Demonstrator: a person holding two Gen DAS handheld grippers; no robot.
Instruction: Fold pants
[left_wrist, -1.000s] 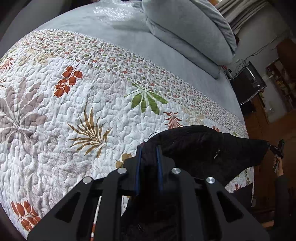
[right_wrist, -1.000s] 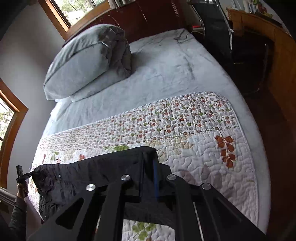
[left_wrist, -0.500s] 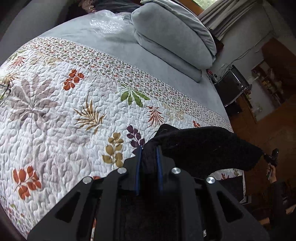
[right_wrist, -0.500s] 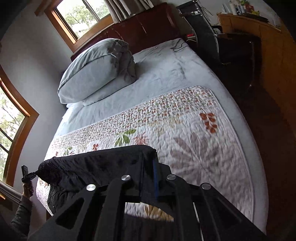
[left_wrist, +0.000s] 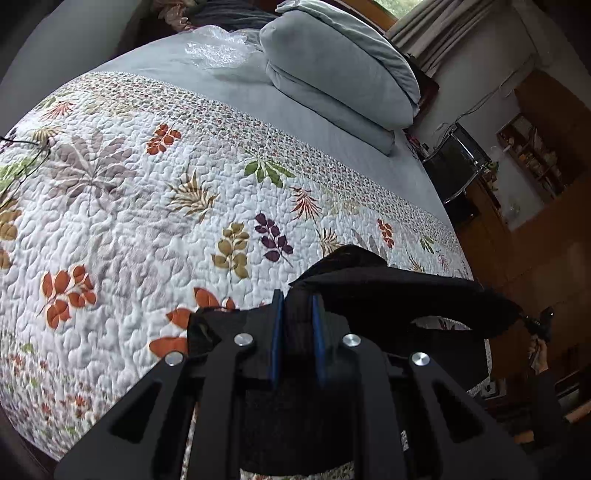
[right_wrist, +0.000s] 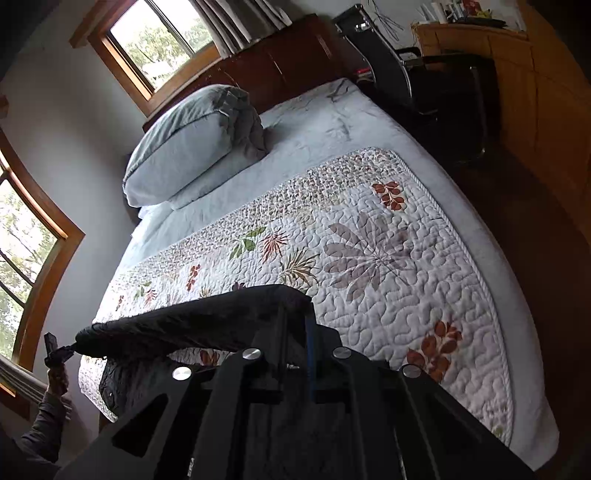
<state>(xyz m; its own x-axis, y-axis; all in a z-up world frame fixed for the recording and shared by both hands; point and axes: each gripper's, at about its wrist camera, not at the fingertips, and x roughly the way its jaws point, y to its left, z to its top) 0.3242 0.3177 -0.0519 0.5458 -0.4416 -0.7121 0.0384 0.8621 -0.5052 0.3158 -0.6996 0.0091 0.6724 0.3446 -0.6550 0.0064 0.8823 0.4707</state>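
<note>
Left wrist view. Left gripper (left_wrist: 297, 314) has its blue-lined fingers (left_wrist: 276, 332) drawn close, with a fold of the black fabric pants (left_wrist: 388, 295) pinched between them. From the pinch the pants stretch away to the right as a taut band, held up off the bed. At the far right end of the band the right gripper (left_wrist: 532, 325) is seen small, its tips meeting the cloth, a hand (left_wrist: 539, 354) behind it. Ahead and to the left of the fingers lies the white quilted bedspread with leaf prints (left_wrist: 129, 221); beyond it the grey-blue bed sheet (left_wrist: 332, 147) and a stack of grey-blue pillows (left_wrist: 340, 81). Crinkled clear plastic (left_wrist: 218, 51) lies on the sheet, left of the pillows; only this view shows it. A black chair with chrome frame (left_wrist: 458, 166) stands far right.

Right wrist view. Right gripper (right_wrist: 295, 332) is nearly closed on the other end of the pants (right_wrist: 184, 325); cloth fills the gap between its fingers. The band runs left from here to the left gripper (right_wrist: 64, 352), small at the frame edge, with the hand (right_wrist: 57, 380) and sleeve below it. More black cloth hangs below the band over the near edge of the bed. Only here: wood-framed windows (right_wrist: 155, 48) on the left, the dark wooden headboard (right_wrist: 288, 70) behind the pillows (right_wrist: 192, 147), and a light wooden cabinet (right_wrist: 517, 92) to the right. The bedspread (right_wrist: 388, 258) spreads ahead and right of the fingers.
</note>
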